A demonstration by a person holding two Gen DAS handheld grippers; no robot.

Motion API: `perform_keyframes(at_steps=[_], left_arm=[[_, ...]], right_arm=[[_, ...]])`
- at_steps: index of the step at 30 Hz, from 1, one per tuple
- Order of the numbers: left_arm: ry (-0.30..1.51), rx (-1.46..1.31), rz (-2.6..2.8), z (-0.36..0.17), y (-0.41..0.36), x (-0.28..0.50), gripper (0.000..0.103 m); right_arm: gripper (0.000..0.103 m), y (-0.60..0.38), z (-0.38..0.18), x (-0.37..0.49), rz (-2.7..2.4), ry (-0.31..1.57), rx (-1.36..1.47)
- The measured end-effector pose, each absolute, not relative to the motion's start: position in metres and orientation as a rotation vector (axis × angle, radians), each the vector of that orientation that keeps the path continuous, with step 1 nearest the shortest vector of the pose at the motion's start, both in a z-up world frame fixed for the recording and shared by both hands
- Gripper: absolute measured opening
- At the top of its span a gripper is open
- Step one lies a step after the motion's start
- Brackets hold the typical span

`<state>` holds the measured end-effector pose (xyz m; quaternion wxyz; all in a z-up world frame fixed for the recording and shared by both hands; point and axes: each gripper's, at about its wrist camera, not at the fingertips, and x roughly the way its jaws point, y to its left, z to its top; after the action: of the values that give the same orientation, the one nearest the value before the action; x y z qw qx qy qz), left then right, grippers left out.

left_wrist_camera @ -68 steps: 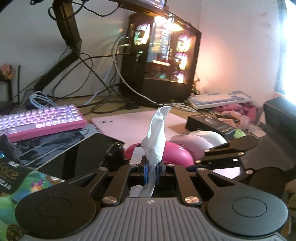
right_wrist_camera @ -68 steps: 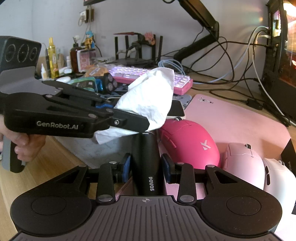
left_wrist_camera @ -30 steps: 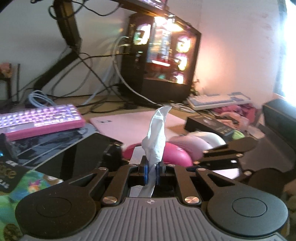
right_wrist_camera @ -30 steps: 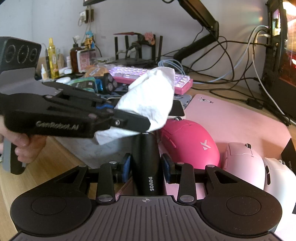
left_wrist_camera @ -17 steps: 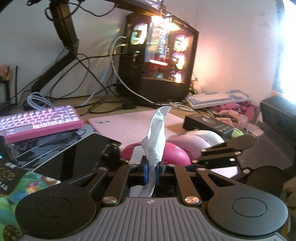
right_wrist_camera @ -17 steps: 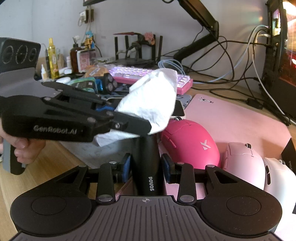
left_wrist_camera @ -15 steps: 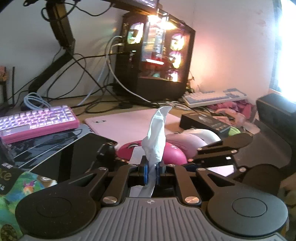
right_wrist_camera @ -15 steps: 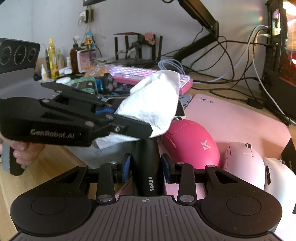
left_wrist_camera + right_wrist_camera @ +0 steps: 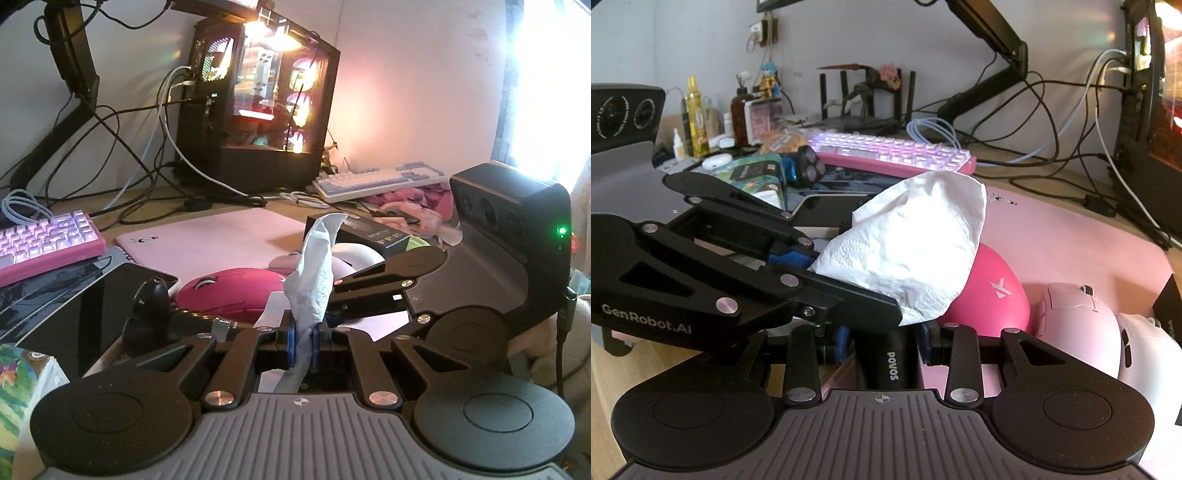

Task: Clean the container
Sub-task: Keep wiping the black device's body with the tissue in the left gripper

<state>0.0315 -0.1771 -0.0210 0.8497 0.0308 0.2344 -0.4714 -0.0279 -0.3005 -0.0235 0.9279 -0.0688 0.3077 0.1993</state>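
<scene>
My left gripper [image 9: 303, 341] is shut on a white paper tissue [image 9: 314, 273] that stands up between its blue pads. In the right wrist view the same tissue [image 9: 912, 254] hangs over the black POVOS container [image 9: 886, 363]. My right gripper [image 9: 882, 343] is shut on that black container, which lies along its fingers. The container's rounded far end shows in the left wrist view [image 9: 149, 306]. The left gripper [image 9: 798, 258] sits just left of and above the right one, with the tissue touching or nearly touching the container top.
A hot-pink mouse [image 9: 990, 291], a pale pink mouse [image 9: 1075, 321] and a white mouse [image 9: 1148, 339] lie on a pink desk mat [image 9: 1071, 236]. A pink keyboard [image 9: 890, 153], a dark tablet [image 9: 55, 306], bottles, cables and a lit PC tower [image 9: 258, 107] crowd the desk.
The left gripper with the tissue has shifted right and closer over the container. The right gripper and container have stayed still.
</scene>
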Motion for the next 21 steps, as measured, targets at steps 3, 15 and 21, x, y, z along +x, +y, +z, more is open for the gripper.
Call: perform_keyframes(at_steps=[3,15,21], left_arm=[[0.499,0.049,-0.972,-0.021,-0.175,0.035,0.012],[0.489,0.032,-0.823,-0.018,-0.166,0.044,0.012],[0.484,0.030,-0.774,-0.016,-0.163,0.046,0.012]], right_arm=[[0.039,-0.299,-0.024,-0.028,0.408,0.631,-0.141],[0.039,-0.294,-0.025,-0.031,0.408,0.630,-0.141],[0.039,-0.306,-0.022,-0.026,0.409,0.631,-0.139]])
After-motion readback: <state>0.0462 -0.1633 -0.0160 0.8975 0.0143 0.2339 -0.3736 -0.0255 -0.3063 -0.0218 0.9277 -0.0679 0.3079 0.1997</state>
